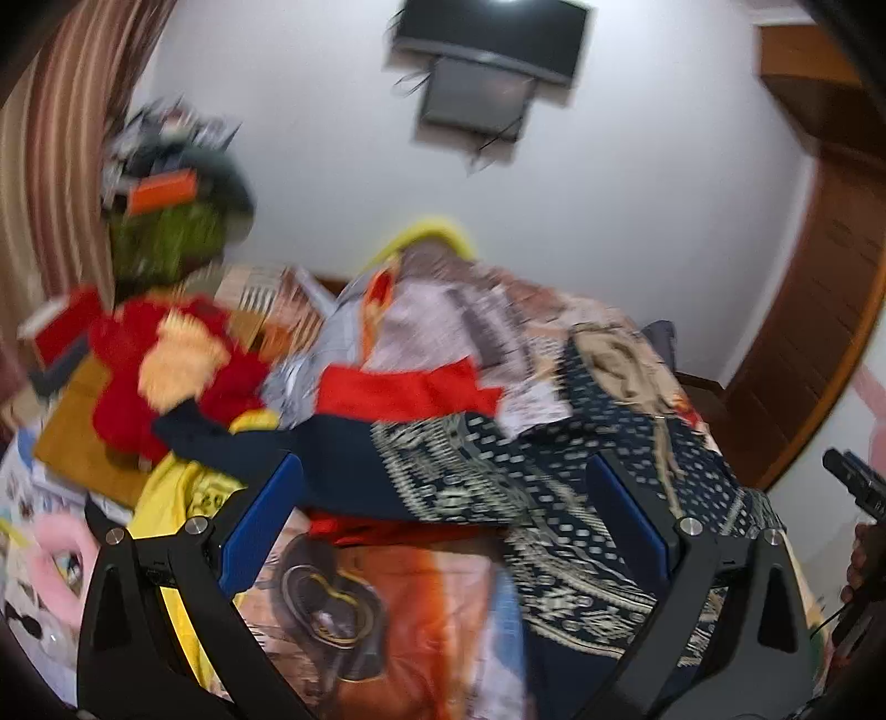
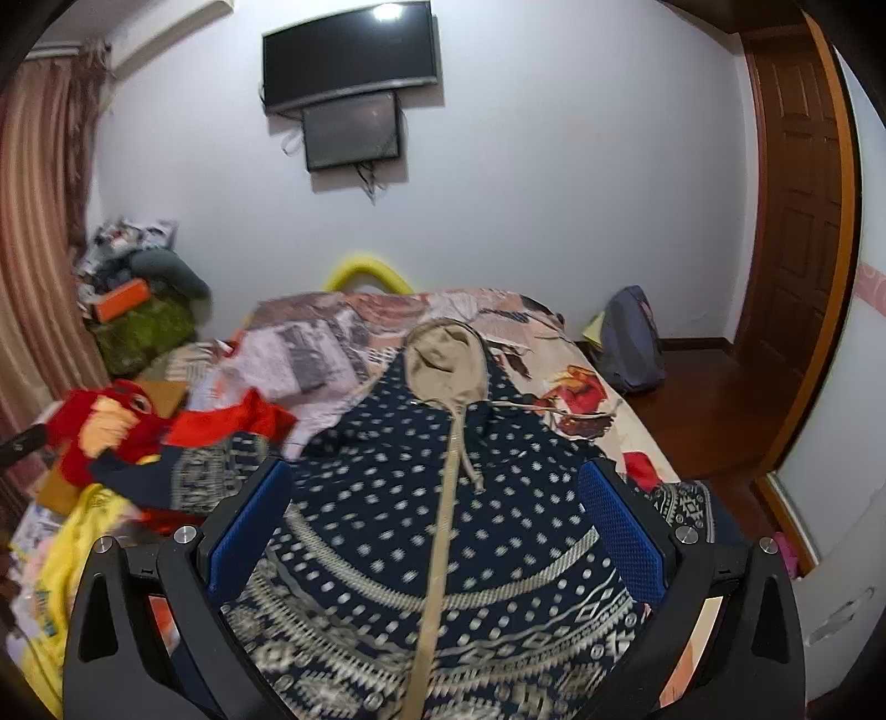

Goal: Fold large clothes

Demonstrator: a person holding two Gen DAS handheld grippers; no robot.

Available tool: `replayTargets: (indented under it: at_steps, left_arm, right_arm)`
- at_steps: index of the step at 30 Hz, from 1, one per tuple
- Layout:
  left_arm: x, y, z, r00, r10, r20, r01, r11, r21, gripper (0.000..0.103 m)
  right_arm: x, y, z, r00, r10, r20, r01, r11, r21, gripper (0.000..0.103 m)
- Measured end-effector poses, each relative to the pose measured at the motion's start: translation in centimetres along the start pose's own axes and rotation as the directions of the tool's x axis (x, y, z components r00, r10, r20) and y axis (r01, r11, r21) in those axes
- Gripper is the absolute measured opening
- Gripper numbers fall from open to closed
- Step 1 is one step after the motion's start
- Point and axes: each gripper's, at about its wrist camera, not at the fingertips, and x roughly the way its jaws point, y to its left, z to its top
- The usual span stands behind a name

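Closest to me, the right gripper [image 2: 434, 518] hangs over the bed with its blue-padded fingers [image 2: 620, 526] spread wide and nothing between them. Directly under it lies the navy patterned garment [image 2: 387, 498], dotted with pale marks higher up and banded with cream borders nearer the gripper. It is spread across the printed bedsheet [image 2: 587, 387], and a long tan strap [image 2: 443, 531] runs down its middle toward the camera.

The left gripper [image 1: 443, 512] is also released, its jaws well apart and empty, hovering above the same garment [image 1: 498, 476] where the cloth drapes toward the left part of the bed. That view is blurred, so finer detail is hard to make out. A yellow cloth [image 1: 171, 493] lies just beside its left finger, and at the far right edge a hand [image 1: 864, 559] shows, holding the other tool.

Further along the garment, a beige hooded piece [image 2: 443, 363] rests on its far end, joined to the strap. To the left sits a red plush toy [image 2: 111, 426], touching a red cloth [image 2: 232, 423] that lies against the garment's edge.

Beyond the bed, a yellow ring [image 2: 368, 271] peeks over the far side, a grey backpack [image 2: 631, 343] leans on the floor by the wall, and a striped curtain [image 2: 33, 288] hangs at left. Two dark screens [image 2: 349, 52] are mounted on the white wall, with a wooden door [image 2: 797, 194] at right.
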Motion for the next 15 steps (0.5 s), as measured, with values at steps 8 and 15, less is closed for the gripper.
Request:
replayTargets:
  at_steps: [8, 15]
  left_arm:
    - [8.4, 9.2, -1.2, 0.967, -0.101, -0.233, 0.035, 0.961, -0.275, 0.103]
    - [13.9, 14.3, -3.5, 0.926, -0.214, -0.310, 0.048, 0.883, -0.467, 0.093]
  right_arm:
    - [8.1, -0.1, 0.3, 0.987, -0.006, -0.163, -0.002, 0.999, -0.045, 0.103]
    - [13.4, -1.0, -1.2, 0.953, 0.058, -0.296, -0.046, 0.998, 0.047, 0.103]
